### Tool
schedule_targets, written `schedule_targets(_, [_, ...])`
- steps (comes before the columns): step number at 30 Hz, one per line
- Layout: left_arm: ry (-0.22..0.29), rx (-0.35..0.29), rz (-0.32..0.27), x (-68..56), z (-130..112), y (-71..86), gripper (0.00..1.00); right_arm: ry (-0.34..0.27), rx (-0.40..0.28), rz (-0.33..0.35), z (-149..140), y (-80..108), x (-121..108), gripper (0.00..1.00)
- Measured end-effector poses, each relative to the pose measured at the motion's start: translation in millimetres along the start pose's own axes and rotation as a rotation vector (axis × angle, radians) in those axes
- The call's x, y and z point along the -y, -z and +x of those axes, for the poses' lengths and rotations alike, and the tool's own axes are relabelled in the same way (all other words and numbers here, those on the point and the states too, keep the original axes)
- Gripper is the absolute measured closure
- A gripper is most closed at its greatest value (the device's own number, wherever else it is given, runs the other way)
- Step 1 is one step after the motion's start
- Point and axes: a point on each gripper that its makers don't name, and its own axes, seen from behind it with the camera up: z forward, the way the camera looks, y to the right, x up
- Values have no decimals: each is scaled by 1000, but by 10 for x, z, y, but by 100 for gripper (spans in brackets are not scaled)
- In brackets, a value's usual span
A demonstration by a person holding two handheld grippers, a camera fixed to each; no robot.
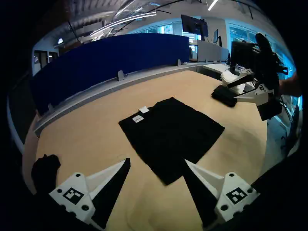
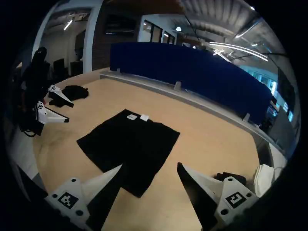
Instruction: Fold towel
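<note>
A black towel (image 1: 171, 136) lies flat and spread out on the wooden table (image 1: 88, 134), with two small white tags (image 1: 138, 118) at its far corner. My left gripper (image 1: 157, 163) hangs open just above the towel's near corner, nothing between its fingers. Across the table, my right gripper (image 1: 232, 92) is held open in the air by a hand. In the right gripper view the same towel (image 2: 129, 148) lies ahead of my open right gripper (image 2: 150, 167), whose fingers straddle its near edge. The left gripper (image 2: 71, 112) shows at the far left, open.
A crumpled black cloth (image 1: 45, 169) lies at the table's left edge, also seen as a dark heap (image 2: 75, 92). Another black cloth (image 1: 224, 96) and a white cloth (image 1: 231, 75) sit at the right end. A blue partition (image 1: 107, 61) runs along the far side.
</note>
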Motion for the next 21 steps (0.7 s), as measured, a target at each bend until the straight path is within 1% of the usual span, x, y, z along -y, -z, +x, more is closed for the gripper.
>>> schedule_targets(11, [-18,92,-49,-130,-431,-330,6,-10,79,37,-555,-321,141,0])
schedule_targets(18, [-18,136,-77,-193,-605,-485,6,-14,124,58,-858,-451,227,0])
schedule_targets(21, [-23,155,-93,-243,-668,-530,6,-17,140,64,-957,-485,256,1])
